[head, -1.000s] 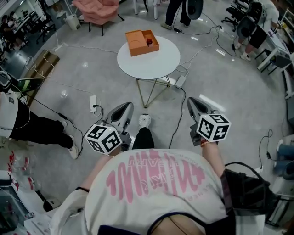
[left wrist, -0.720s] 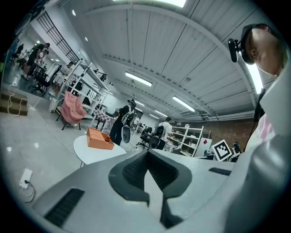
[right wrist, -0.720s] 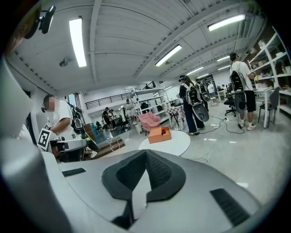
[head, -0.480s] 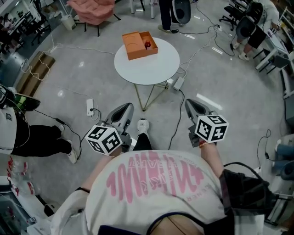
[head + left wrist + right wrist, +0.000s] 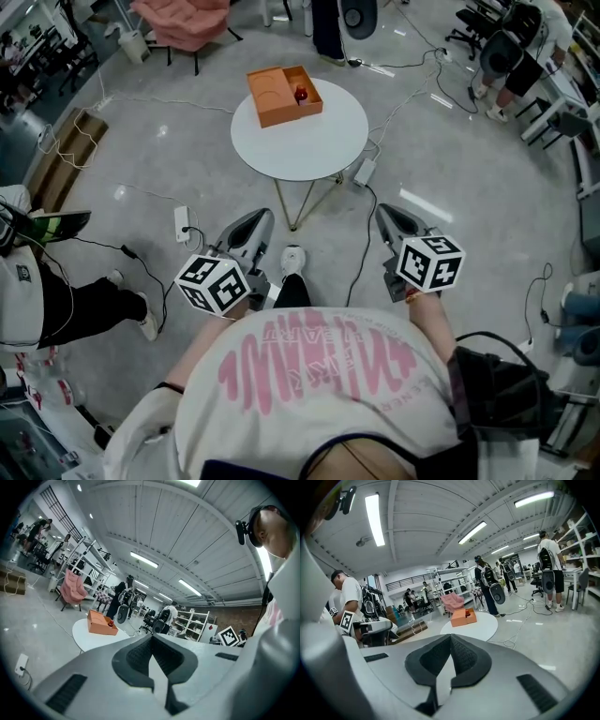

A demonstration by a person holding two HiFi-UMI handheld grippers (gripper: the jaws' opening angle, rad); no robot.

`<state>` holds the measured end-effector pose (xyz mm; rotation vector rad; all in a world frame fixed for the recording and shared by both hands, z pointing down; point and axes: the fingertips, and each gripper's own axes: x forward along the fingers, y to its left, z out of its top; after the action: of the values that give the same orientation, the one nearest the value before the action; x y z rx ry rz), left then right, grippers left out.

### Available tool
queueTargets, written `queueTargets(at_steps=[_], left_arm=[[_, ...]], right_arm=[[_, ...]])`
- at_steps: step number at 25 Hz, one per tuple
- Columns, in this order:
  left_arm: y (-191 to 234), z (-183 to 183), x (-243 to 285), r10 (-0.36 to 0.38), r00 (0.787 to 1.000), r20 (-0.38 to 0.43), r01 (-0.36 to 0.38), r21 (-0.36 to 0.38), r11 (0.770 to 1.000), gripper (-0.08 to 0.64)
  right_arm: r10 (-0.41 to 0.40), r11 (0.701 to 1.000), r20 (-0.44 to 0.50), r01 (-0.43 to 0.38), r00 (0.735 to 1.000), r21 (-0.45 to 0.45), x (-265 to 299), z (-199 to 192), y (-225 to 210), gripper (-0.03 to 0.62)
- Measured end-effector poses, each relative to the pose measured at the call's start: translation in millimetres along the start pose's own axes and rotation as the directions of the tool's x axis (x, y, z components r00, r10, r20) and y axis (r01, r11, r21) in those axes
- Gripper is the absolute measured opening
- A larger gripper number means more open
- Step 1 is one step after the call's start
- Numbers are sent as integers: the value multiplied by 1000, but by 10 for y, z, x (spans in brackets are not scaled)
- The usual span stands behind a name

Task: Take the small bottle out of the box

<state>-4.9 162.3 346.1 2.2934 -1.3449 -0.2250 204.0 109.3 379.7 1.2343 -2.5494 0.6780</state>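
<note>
An orange box (image 5: 284, 94) stands on the far side of a round white table (image 5: 309, 141), well ahead of me. A small red-topped bottle (image 5: 302, 93) sits in the box's right compartment. My left gripper (image 5: 260, 221) and right gripper (image 5: 385, 214) hang low near my body, far short of the table, both shut and holding nothing. The left gripper view has the box (image 5: 100, 622) and bottle (image 5: 111, 625) small beyond the left gripper (image 5: 151, 643). In the right gripper view the box (image 5: 463, 617) lies beyond the right gripper (image 5: 450, 640).
Cables (image 5: 412, 80) and a power strip (image 5: 182, 223) lie on the grey floor around the table. A pink chair (image 5: 178, 21) stands at the back left. A person in black trousers (image 5: 75, 305) is at the left. Office chairs (image 5: 506, 52) and desks are at the right.
The table and box have drifted slightly left in the head view. The person at the left has shifted down and left. Both grippers keep their place and stay shut.
</note>
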Motion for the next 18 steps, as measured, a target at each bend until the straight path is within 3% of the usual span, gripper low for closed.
queueTargets(at_steps=[18], left_arm=[[524,32,611,-20,999,-37,18,-49,999,8]], right_arm=[[-26,999,-57,28,998,40,583,15,-278,5]])
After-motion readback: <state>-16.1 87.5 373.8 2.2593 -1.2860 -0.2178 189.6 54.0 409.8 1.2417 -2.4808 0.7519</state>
